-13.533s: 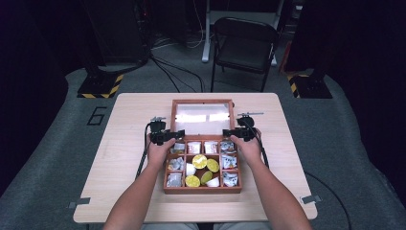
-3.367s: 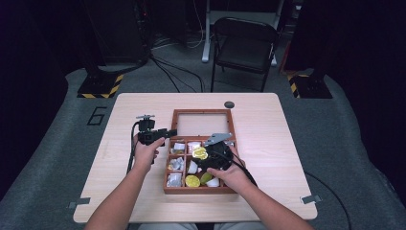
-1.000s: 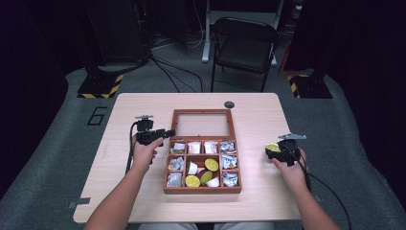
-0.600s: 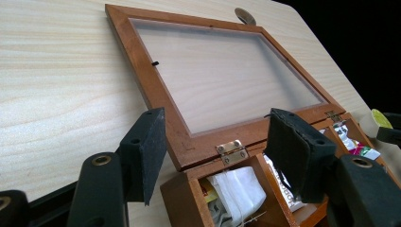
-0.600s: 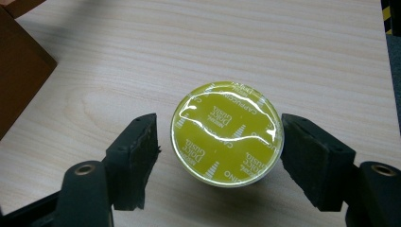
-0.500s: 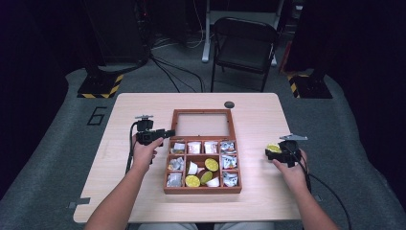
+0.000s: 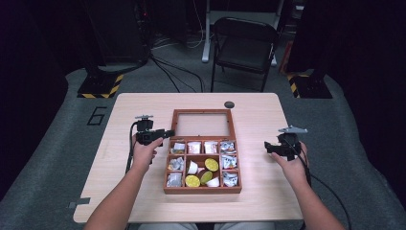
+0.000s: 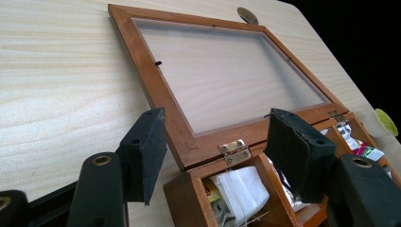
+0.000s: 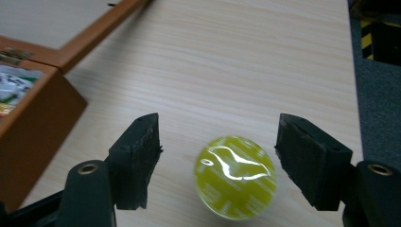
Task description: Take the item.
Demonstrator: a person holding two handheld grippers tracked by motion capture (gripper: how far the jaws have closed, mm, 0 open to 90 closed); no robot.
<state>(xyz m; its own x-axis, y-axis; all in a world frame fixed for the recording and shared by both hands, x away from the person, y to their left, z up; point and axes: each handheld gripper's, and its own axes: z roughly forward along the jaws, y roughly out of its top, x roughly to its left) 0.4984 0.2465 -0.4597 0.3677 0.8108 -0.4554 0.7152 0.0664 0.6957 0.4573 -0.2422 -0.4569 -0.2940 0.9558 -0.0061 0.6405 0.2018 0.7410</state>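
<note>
Light wooden rectangular table (image 7: 139,108), rounded corners, stood on a grey carpeted floor (image 7: 57,163). A small dark round disc (image 7: 229,104) lay on the tabletop near the far edge. A black metal folding chair (image 7: 244,48) stood beyond the table, facing it. A painted black numeral "6" (image 7: 97,115) was on the carpet just left of the table. Two black bases with yellow-and-black hazard stripes, one far left (image 7: 99,87), one far right (image 7: 306,84). Dark cables (image 7: 167,69) trailed over the floor behind.

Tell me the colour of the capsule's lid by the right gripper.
Yellow-green capsule, clearest in the right gripper view.
</note>
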